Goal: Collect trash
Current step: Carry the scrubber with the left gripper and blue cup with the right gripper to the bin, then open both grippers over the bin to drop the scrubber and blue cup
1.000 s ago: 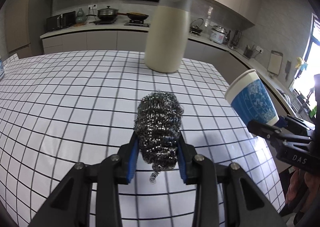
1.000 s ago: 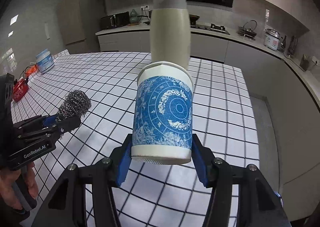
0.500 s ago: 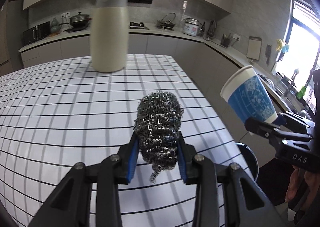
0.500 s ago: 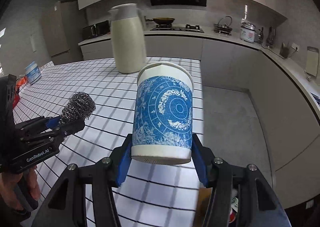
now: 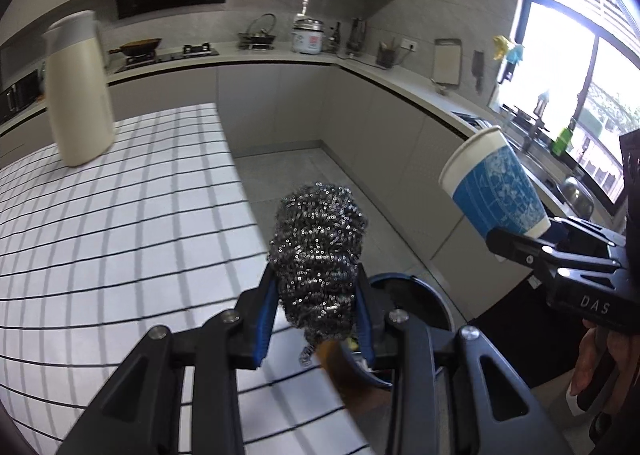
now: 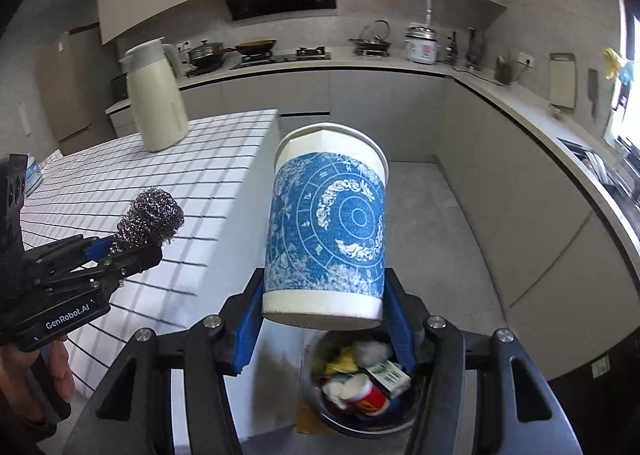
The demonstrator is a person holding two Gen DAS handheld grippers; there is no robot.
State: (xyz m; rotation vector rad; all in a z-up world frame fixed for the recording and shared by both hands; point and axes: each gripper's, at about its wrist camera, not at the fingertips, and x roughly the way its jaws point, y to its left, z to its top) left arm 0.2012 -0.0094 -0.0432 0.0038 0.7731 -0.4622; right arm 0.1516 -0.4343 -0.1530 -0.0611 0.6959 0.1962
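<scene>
My left gripper [image 5: 316, 319] is shut on a steel wool scourer [image 5: 318, 255] and holds it over the table's right edge; it also shows in the right wrist view [image 6: 150, 223]. My right gripper [image 6: 322, 319] is shut on a blue-and-white paper cup [image 6: 326, 231], upright, held above the trash bin [image 6: 320, 407] on the floor. The bin holds several pieces of rubbish, among them a red can and a small carton. In the left wrist view the cup [image 5: 496, 191] is at the right and the bin's rim [image 5: 432, 295] shows behind the fingers.
The table with a white grid cloth [image 5: 120, 223] lies to the left, with a cream thermos jug [image 5: 78, 91] at its far end. Grey kitchen cabinets and counter [image 6: 520, 175] run along the back and right. Grey floor [image 6: 420, 207] lies between.
Both grippers have swung right, off the table toward the floor. The trash bin has come into view below them. Both loads stay gripped.
</scene>
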